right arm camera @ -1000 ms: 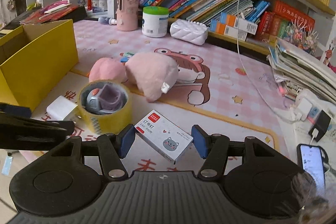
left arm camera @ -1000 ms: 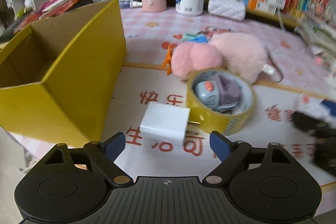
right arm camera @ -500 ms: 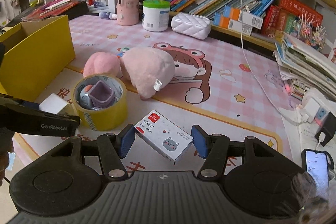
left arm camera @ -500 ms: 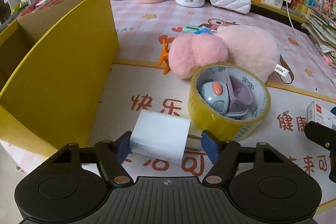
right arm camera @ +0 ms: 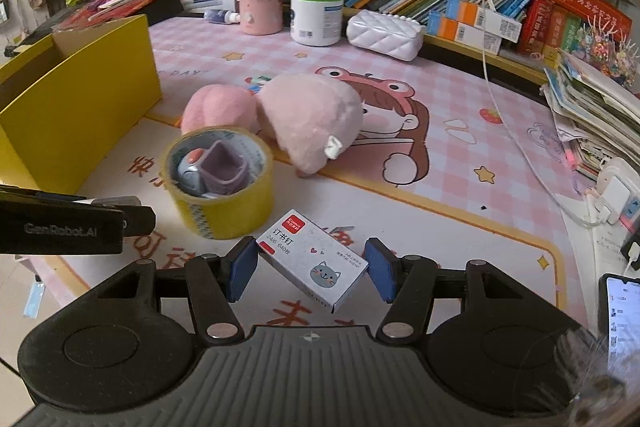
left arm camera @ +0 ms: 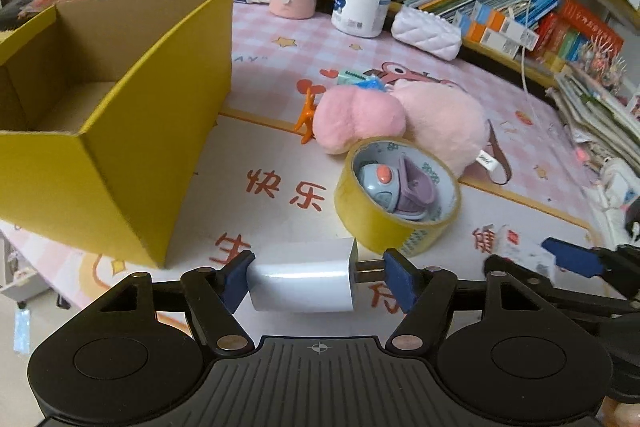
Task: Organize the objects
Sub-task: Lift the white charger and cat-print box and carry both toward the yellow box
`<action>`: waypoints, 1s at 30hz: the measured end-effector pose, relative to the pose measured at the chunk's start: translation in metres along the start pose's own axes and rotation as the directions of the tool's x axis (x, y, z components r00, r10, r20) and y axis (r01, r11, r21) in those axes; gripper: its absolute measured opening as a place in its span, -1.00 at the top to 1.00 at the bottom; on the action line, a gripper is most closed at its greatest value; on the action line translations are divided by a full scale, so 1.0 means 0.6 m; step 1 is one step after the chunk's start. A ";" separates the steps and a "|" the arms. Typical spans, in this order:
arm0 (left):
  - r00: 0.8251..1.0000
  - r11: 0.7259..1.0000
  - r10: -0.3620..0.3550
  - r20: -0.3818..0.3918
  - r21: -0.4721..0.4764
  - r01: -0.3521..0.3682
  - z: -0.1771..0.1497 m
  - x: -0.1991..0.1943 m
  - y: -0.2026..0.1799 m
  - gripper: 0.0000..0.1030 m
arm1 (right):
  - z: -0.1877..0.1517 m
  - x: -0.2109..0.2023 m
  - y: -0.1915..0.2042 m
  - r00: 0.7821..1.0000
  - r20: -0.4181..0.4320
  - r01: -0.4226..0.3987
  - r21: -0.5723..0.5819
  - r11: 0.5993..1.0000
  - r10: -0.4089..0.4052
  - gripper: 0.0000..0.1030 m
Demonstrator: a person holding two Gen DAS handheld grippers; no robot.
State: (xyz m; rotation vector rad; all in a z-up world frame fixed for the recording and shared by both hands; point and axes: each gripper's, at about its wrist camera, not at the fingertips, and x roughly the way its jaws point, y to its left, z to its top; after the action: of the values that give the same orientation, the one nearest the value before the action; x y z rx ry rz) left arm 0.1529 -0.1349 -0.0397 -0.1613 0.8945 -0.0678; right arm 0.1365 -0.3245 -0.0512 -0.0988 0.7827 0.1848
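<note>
Jaws of left gripper (left arm camera: 316,277) are clamped on white charger (left arm camera: 302,277); right gripper (right arm camera: 308,267) pinches staple box (right arm camera: 314,259). Yellow box (left arm camera: 132,131) seen empty; tape roll (left arm camera: 396,205), plush (left arm camera: 400,119) remain on bench.

Tape roll (left arm camera: 396,215) right of open box (left arm camera: 120,115), plush toys (left arm camera: 400,119) behind

white charger (left arm camera: 302,281) between left gripper (left arm camera: 318,281) pads, beside yellow box (left arm camera: 120,131)

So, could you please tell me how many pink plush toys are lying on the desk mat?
2: a darker pink plush beside the tape roll, and a paler pink plush touching it on the right. Others may be hidden behind them.
</note>
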 end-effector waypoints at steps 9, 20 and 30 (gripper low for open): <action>0.997 0.998 -0.057 0.052 0.039 0.055 -0.016 -0.055 0.020 -0.35 | -0.013 -0.026 0.044 0.999 -0.012 0.052 -0.005 0.999 -0.053 -0.10; 0.996 0.995 -0.064 0.059 0.080 0.059 -0.054 -0.118 0.123 -0.35 | -0.030 -0.074 0.147 0.993 -0.009 0.121 0.057 0.991 -0.121 -0.10; 0.998 0.996 -0.051 0.023 0.073 0.050 -0.105 -0.177 0.254 -0.35 | -0.069 -0.099 0.294 0.996 -0.055 0.080 0.072 0.994 -0.077 -0.10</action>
State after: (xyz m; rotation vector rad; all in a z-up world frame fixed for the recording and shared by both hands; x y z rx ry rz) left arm 0.0360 0.0216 -0.0225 -0.1166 0.8617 -0.1449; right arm 0.0311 -0.1656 -0.0417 -0.0645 0.8352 0.0788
